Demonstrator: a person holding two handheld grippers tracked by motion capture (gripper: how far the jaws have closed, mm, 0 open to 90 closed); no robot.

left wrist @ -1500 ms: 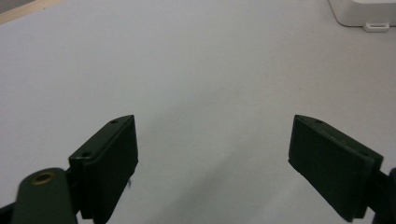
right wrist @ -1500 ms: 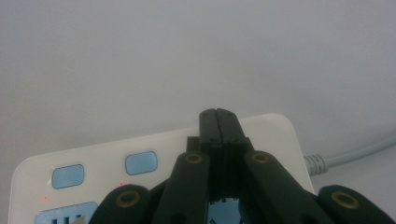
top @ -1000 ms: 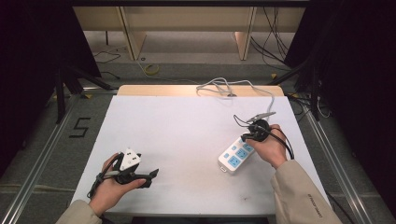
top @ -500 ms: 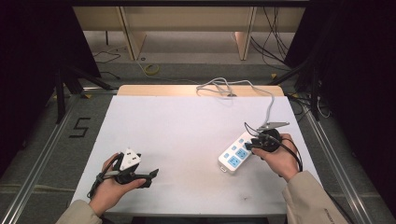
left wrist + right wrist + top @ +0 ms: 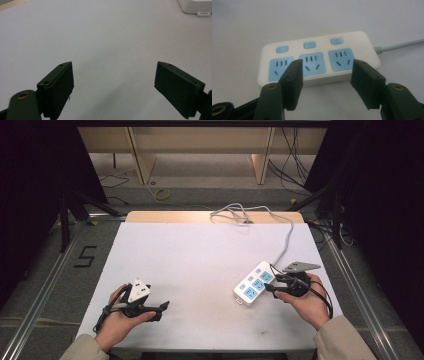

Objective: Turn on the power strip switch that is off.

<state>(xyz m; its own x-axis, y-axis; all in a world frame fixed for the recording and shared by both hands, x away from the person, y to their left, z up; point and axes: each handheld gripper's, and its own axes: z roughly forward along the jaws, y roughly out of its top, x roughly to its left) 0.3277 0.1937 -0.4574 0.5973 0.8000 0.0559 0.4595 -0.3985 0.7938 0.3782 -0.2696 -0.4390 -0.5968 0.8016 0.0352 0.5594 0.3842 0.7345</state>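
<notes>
A white power strip (image 5: 254, 283) with three blue sockets and three blue switches lies on the white table, right of the middle; its grey cord (image 5: 286, 240) runs off the far edge. My right gripper (image 5: 268, 288) sits just to its right, pointing at it. In the right gripper view the strip (image 5: 319, 58) lies just beyond the gripper (image 5: 325, 82); the jaws have just been opening and stand apart with nothing between them. My left gripper (image 5: 162, 309) rests near the front left, open over bare table (image 5: 112, 82). A corner of the strip (image 5: 197, 7) shows far off.
The white table top (image 5: 190, 260) has a wooden strip (image 5: 165, 216) along its far edge, where the cord bunches up. Metal rails run along both sides on the floor. A "5" mark (image 5: 86, 256) lies on the floor at the left.
My right hand has drawn back to the right, off the power strip, and its jaws have gone from nearly shut to wide apart. The left hand has not moved.
</notes>
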